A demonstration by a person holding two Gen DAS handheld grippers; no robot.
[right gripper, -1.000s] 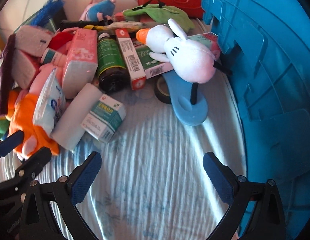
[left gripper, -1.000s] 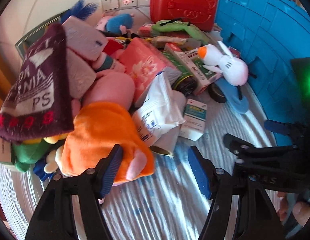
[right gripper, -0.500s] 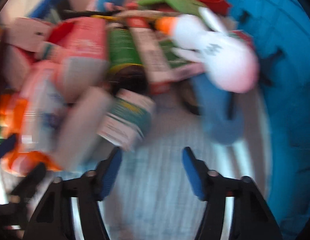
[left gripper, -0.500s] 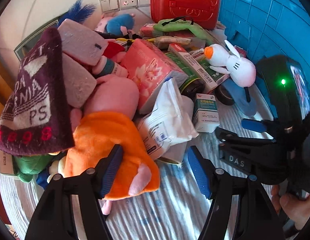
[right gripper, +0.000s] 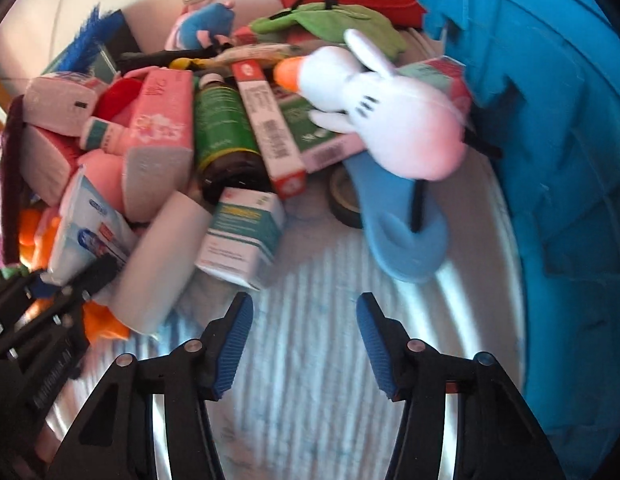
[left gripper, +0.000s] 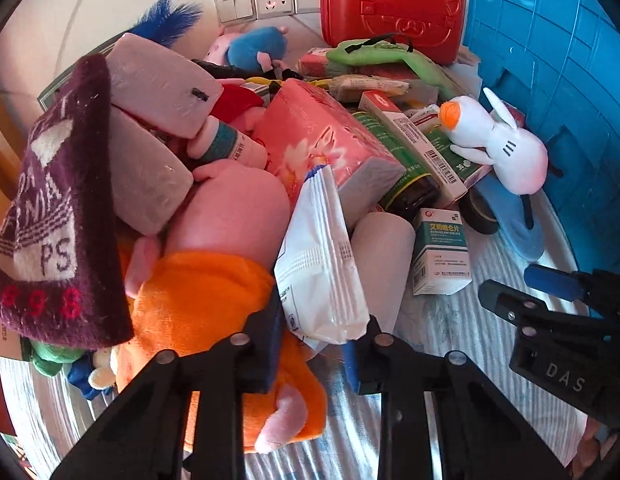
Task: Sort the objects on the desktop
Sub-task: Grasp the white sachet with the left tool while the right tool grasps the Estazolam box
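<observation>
A pile of desktop objects lies on a striped cloth. My left gripper (left gripper: 315, 344) has its jaws narrowed around the lower end of a white plastic packet (left gripper: 321, 264), beside an orange plush (left gripper: 198, 304); I cannot tell whether the pads press it. My right gripper (right gripper: 306, 340) is open and empty, just in front of a green-and-white medicine box (right gripper: 242, 236); this box also shows in the left wrist view (left gripper: 439, 256). A white plush duck (right gripper: 389, 116) lies on a blue insole (right gripper: 401, 216).
A blue plastic crate (right gripper: 549, 120) walls off the right side. A red case (left gripper: 389, 8) stands at the back wall. A pink tissue pack (left gripper: 321, 140), a dark bottle (right gripper: 226, 136), a tape roll (right gripper: 343, 200) and a maroon knit cloth (left gripper: 50, 208) crowd the pile.
My left gripper moved forward and its jaws narrowed around the white packet's end. My right gripper moved forward towards the medicine box and its jaws came closer together.
</observation>
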